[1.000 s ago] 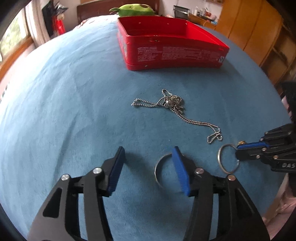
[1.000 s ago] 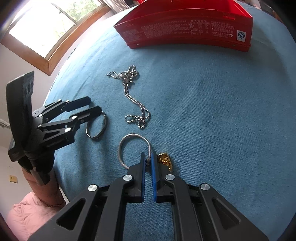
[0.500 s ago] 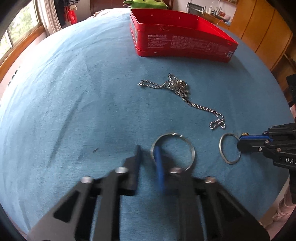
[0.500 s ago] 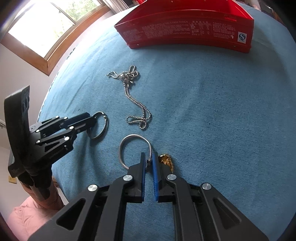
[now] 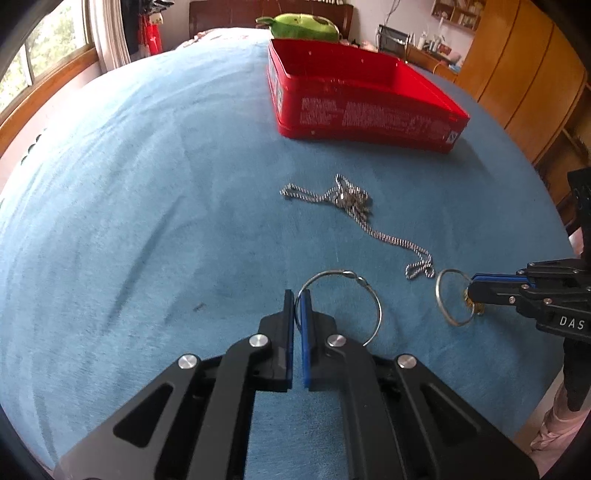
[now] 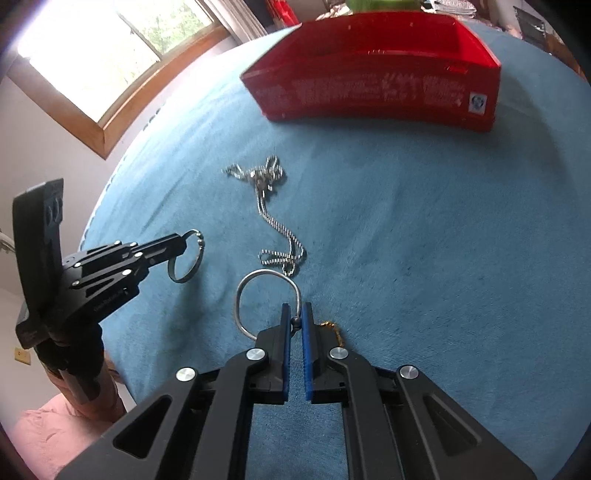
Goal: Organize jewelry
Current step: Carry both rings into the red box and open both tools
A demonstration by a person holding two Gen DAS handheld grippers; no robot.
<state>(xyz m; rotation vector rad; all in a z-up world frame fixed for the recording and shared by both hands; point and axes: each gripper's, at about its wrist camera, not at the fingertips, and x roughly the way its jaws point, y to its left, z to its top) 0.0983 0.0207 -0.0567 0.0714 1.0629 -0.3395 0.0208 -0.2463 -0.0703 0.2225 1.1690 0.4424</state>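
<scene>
A blue cloth (image 5: 147,192) covered the surface. A green plush toy (image 5: 301,27) lay at its far end. A wood-framed window (image 6: 122,48) stood to the left. Wooden cabinets (image 5: 517,62) lined the right wall, with a cluttered counter (image 5: 424,42) beside them. Red items (image 5: 149,33) hung near the window.

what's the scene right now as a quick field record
surface: blue cloth
left gripper: shut on wire bangle
right gripper: shut on silver bangle at its bead
gold piece: beside the right fingers, on the cloth
chain necklace: loose on the cloth, between the bangles and the tin
red tin: open, at the far end; no jewelry seen in it
green plush: behind the tin
</scene>
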